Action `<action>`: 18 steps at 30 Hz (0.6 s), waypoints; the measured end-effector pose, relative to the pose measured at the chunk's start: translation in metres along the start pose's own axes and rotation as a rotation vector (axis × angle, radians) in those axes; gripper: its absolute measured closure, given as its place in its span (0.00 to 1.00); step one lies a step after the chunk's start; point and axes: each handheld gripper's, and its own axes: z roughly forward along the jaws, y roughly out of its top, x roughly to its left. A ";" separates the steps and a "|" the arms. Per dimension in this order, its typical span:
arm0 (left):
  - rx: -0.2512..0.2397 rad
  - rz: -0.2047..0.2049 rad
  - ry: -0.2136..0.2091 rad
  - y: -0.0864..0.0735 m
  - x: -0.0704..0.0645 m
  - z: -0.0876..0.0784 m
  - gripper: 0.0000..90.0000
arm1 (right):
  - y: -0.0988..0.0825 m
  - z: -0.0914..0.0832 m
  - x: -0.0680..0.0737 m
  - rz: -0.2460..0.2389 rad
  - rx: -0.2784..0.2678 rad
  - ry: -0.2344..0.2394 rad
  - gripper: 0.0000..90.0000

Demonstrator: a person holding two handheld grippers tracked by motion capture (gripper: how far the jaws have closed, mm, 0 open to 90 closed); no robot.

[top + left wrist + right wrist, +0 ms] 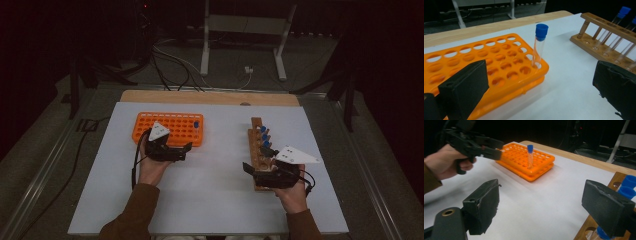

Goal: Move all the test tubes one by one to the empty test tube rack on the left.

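A blue-capped tube (539,46) stands alone in the orange rack's (499,65) corner hole. Just beside that rack, the left gripper (181,151) gapes wide, empty. Well apart, the right gripper (257,169) hangs wide and empty over the wooden rack (256,145).

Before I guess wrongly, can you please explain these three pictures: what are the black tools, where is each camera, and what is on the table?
A person holds a two-jaw gripper in each hand: the left gripper and the right gripper. One camera looks down from above; the other two ride on the grippers and look along their black jaws. On the white table lie an orange rack with one blue-capped tube standing in a corner hole, and a wooden rack with several more tubes. Both grippers have open jaws and hold nothing.
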 end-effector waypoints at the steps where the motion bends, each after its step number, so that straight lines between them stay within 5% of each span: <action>1: 0.000 -0.003 -0.003 -0.001 0.000 -0.004 0.01 | 0.000 0.000 0.000 0.000 0.002 -0.001 0.17; 5: -0.007 -0.007 -0.028 -0.009 0.000 -0.021 0.01 | 0.001 0.000 -0.002 0.000 0.002 -0.010 0.17; 18: -0.070 0.072 -0.079 -0.015 -0.013 -0.053 0.01 | 0.010 -0.015 -0.025 0.024 -0.018 -0.090 0.17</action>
